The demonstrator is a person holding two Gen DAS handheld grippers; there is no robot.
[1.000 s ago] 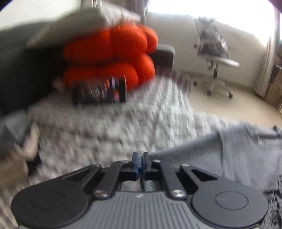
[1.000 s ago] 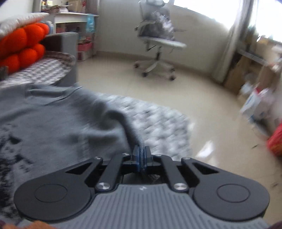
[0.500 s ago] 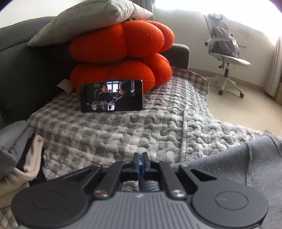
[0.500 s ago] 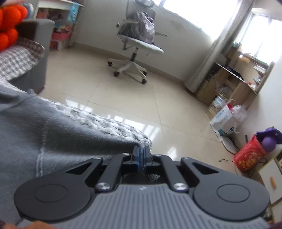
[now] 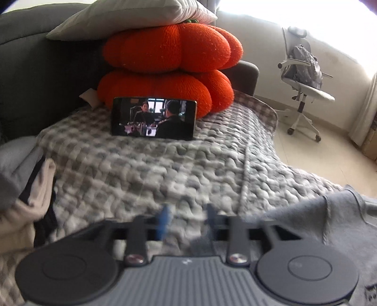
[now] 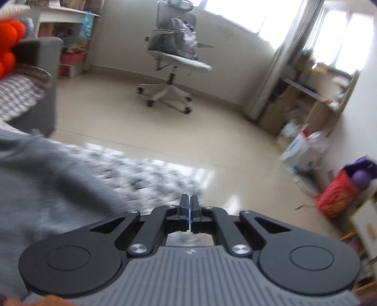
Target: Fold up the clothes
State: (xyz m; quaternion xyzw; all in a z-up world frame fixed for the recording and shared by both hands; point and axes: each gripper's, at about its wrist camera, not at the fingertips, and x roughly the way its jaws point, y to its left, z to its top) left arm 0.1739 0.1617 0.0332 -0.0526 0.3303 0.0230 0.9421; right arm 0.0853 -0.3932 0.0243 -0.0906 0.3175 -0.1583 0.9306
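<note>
A grey garment (image 5: 329, 223) lies on the checked blanket (image 5: 141, 169), low on the right in the left wrist view. My left gripper (image 5: 187, 211) is blurred and its jaws are opening. Only blanket shows between its fingers, and the garment's edge sits just to their right. In the right wrist view the same grey garment (image 6: 47, 188) fills the lower left and its edge runs under my right gripper (image 6: 189, 207). That gripper's blue pads stand almost together with only a thin slit, seemingly still pinching the fabric's edge.
A phone (image 5: 153, 120) playing video leans on stacked orange pumpkin cushions (image 5: 169, 70) under a grey pillow (image 5: 132, 16). A pile of clothes (image 5: 21, 188) sits at the left. An office chair (image 6: 174, 58) and bags (image 6: 337, 195) stand on the tiled floor.
My left gripper's jaws have sprung apart and let go of the grey garment's edge. Both grippers moved a little forward. The right gripper's pads stay nearly together.
</note>
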